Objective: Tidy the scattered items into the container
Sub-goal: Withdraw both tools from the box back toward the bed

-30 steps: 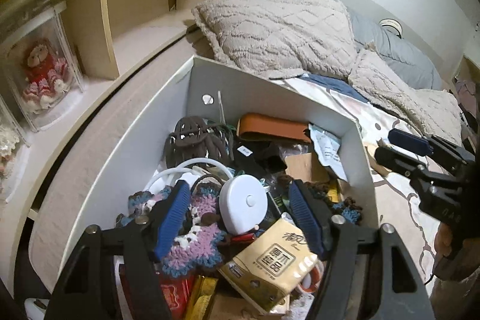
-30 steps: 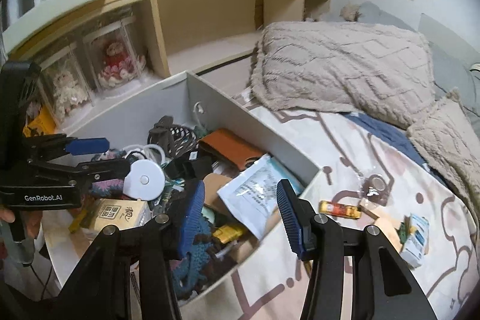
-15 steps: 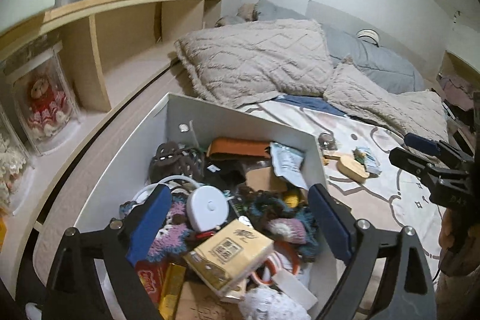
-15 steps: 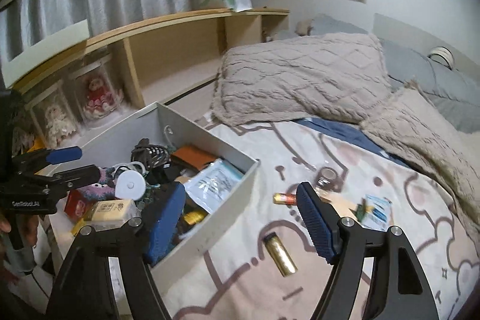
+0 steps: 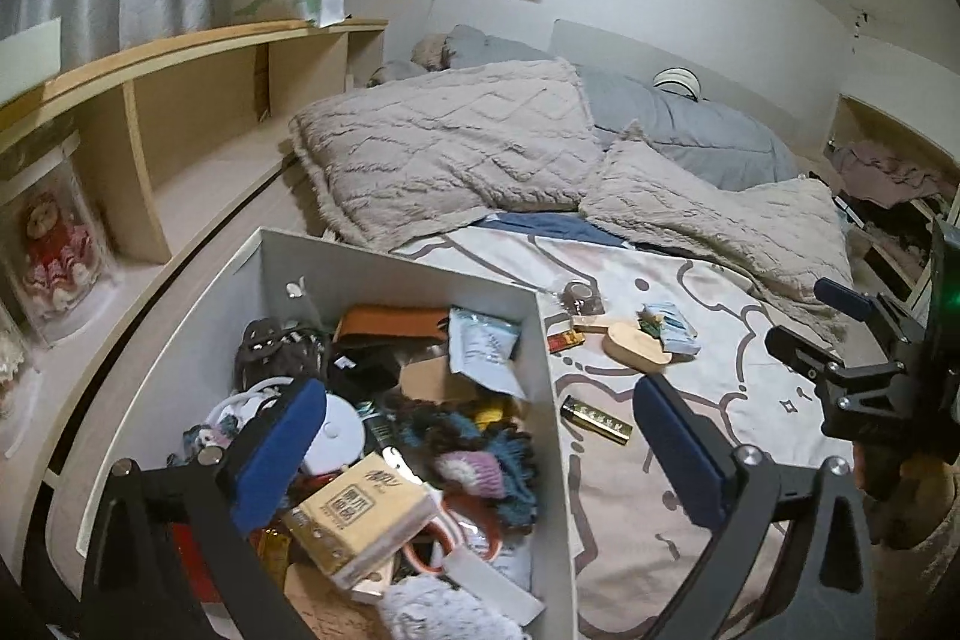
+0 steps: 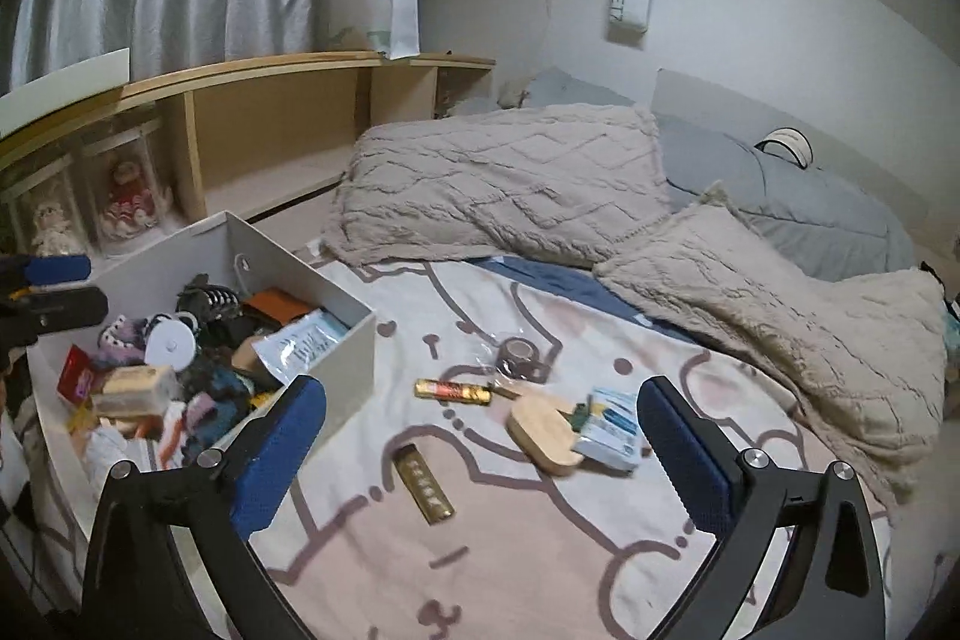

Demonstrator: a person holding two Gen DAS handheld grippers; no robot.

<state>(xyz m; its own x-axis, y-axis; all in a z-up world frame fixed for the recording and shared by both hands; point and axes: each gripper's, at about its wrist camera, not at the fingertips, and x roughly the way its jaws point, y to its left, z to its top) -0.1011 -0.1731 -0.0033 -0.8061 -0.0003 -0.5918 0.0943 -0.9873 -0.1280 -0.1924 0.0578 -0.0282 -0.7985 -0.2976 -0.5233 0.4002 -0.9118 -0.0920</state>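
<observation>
1. Right gripper (image 6: 480, 451): fingers spread wide with nothing between them, held above the bed (image 6: 540, 568), aimed at the loose items.
2. Gold bar (image 6: 423, 484): lies on the bed ahead of the right fingers and slightly left of their midline, the nearest loose item. Its long axis runs from far-left to near-right, diagonal to the line on which the fingers close.
3. Further items, farther off: a red-and-gold stick (image 6: 453, 390) lying nearly left–right, an oval wooden piece (image 6: 543, 433), a blue-white packet (image 6: 612, 427) touching it, and a tape roll (image 6: 519, 355).
4. Left gripper (image 5: 480, 451): fingers likewise released and empty, straddling the right wall of the container (image 5: 549, 400), which stands at the left and is already heaped.
5. Judgement: the right gripper is nearer the gold bar; a wrist turn would set the fingers across the short axis.
</observation>
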